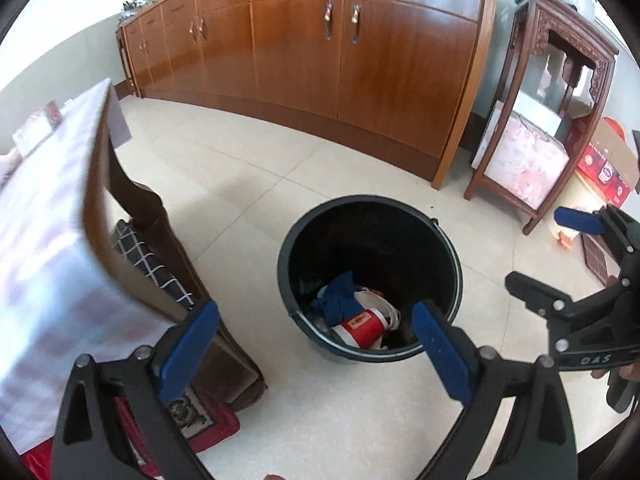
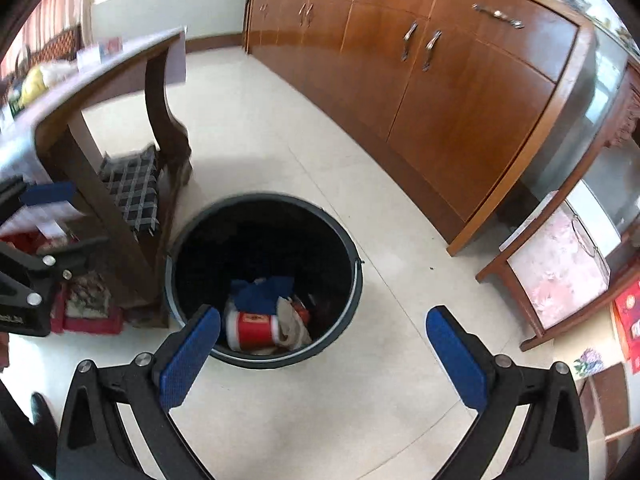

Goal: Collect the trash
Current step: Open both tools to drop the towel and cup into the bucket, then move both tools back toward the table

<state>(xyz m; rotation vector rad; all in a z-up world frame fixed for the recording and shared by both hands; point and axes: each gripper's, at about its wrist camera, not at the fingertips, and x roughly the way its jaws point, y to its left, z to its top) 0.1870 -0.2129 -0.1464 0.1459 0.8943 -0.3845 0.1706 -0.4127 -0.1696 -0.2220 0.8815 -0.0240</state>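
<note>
A black bucket (image 1: 285,248) (image 2: 357,276) stands on the pale tiled floor. Inside it lie a red and white can (image 1: 362,330) (image 2: 252,330), a crumpled blue wrapper (image 1: 338,300) (image 2: 262,294) and a whitish wad (image 1: 378,300) (image 2: 292,324). My left gripper (image 1: 316,312) hovers above the bucket's near side, blue pads wide apart, nothing between them. My right gripper (image 2: 324,316) is open and empty too, above the bucket's near right rim. Each gripper shows at the edge of the other's view: the right gripper (image 1: 548,252), the left gripper (image 2: 60,220).
A wooden table under a white cloth (image 1: 48,240) stands just left of the bucket, with a checked cushion (image 1: 148,260) and a red mat (image 1: 216,428) beneath it. A long wooden cabinet (image 1: 360,60) lines the back. A carved stand (image 1: 560,100) and cardboard box (image 1: 608,168) sit right.
</note>
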